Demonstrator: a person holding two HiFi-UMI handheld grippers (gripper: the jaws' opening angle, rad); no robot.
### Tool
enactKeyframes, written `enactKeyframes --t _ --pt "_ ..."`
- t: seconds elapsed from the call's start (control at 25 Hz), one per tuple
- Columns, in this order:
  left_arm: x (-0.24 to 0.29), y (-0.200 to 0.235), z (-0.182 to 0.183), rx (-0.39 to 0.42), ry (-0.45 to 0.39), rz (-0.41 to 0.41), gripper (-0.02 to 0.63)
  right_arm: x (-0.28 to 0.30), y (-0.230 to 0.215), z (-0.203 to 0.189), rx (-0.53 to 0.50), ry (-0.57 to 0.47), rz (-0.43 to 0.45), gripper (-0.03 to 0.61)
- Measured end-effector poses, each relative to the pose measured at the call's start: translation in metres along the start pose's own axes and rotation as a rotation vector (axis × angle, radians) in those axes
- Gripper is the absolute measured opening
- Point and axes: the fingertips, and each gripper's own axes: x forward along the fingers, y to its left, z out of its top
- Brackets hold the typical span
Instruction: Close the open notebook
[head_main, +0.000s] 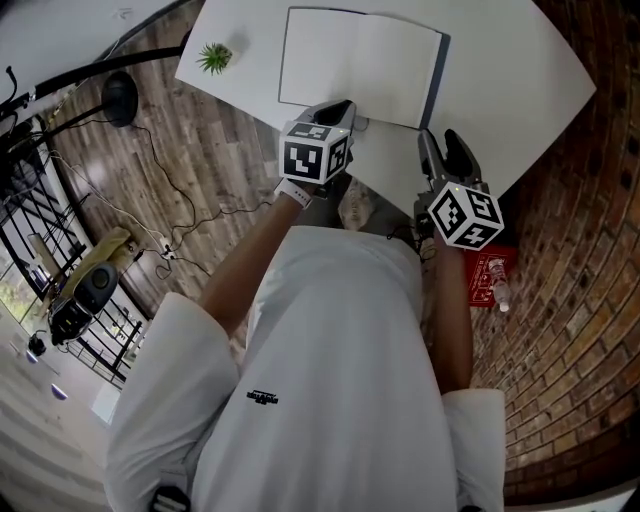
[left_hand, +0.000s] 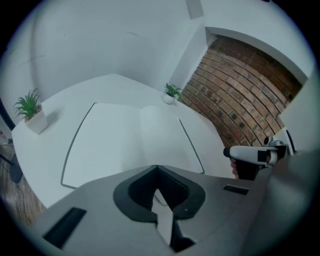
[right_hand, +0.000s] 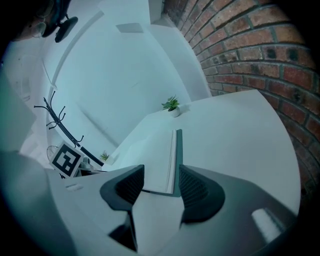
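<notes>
An open notebook (head_main: 360, 65) with blank white pages and a dark cover lies flat on the white table (head_main: 520, 80). My left gripper (head_main: 345, 108) hangs over the table's near edge, just short of the notebook's near side. In the left gripper view the pages (left_hand: 130, 140) spread out beyond its jaws, and the left gripper (left_hand: 156, 168) is shut with its tips meeting on nothing. My right gripper (head_main: 441, 142) is near the notebook's right corner. In the right gripper view the right gripper (right_hand: 161, 180) is open, and the notebook's right edge (right_hand: 170, 160) lies beyond the gap, untouched.
A small potted plant (head_main: 214, 57) stands at the table's left corner and another (right_hand: 171, 106) at the far corner. A brick wall (left_hand: 240, 85) runs along the right. A red object (head_main: 487, 277) and cables (head_main: 190, 215) lie on the wooden floor.
</notes>
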Motion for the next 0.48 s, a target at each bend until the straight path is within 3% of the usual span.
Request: enactKeyframes --t 0.2,0.36,0.48 --pt "0.013 0.010 -0.014 -0.041 0.039 0.020 0.003 0.005 -0.001 -0.008 0.006 0.022 -0.002 0.225" --pt "0.017 0.020 -0.017 -0.126 0.015 -0.001 0.003 0.018 0.000 -0.021 0.027 0.058 0.016 0.253" --pt "0.019 0.017 -0.018 -0.115 0.020 -0.013 0.004 0.023 -0.005 -0.028 0.039 0.080 0.014 0.262"
